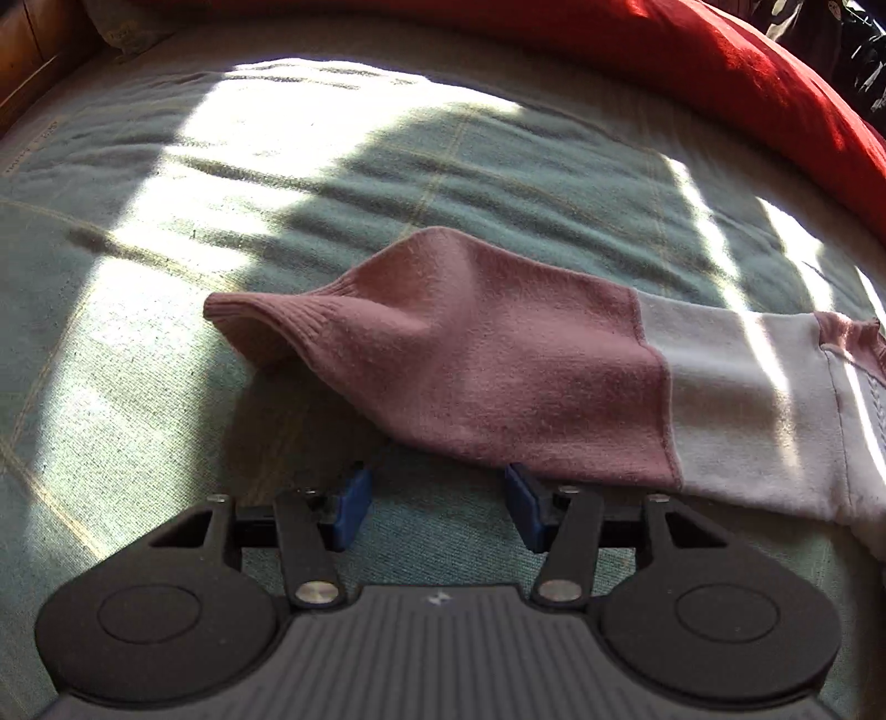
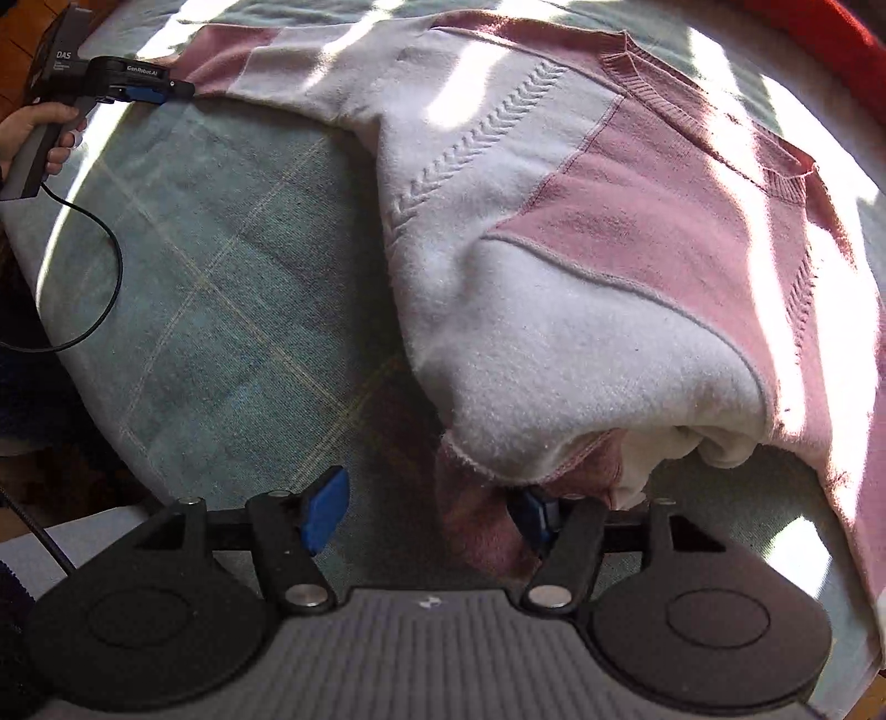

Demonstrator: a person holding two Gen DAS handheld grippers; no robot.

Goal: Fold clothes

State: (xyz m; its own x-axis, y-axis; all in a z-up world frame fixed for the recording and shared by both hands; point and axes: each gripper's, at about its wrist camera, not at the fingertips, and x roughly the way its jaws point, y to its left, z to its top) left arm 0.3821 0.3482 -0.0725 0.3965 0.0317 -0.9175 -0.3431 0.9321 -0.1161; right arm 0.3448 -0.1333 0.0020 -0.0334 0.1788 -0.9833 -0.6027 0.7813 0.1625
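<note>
A pink and white knitted sweater (image 2: 554, 249) lies spread on a green checked blanket (image 2: 221, 277). Its pink sleeve (image 1: 470, 360) with a ribbed cuff (image 1: 260, 315) stretches out to the left in the left wrist view. My left gripper (image 1: 437, 507) is open just below the sleeve's lower edge, and only blanket shows between its blue pads (image 1: 354, 504). The right wrist view shows the left gripper (image 2: 160, 91) held by a person's hand (image 2: 39, 133) at the sleeve. My right gripper (image 2: 429, 512) is open at the bunched hem (image 2: 487, 520), which lies against the right pad.
A red cover (image 1: 720, 66) runs along the far side of the bed. A wooden frame (image 1: 33, 33) and a cushion (image 1: 127, 33) sit at the far left corner. A black cable (image 2: 105, 266) hangs from the left gripper over the blanket's edge.
</note>
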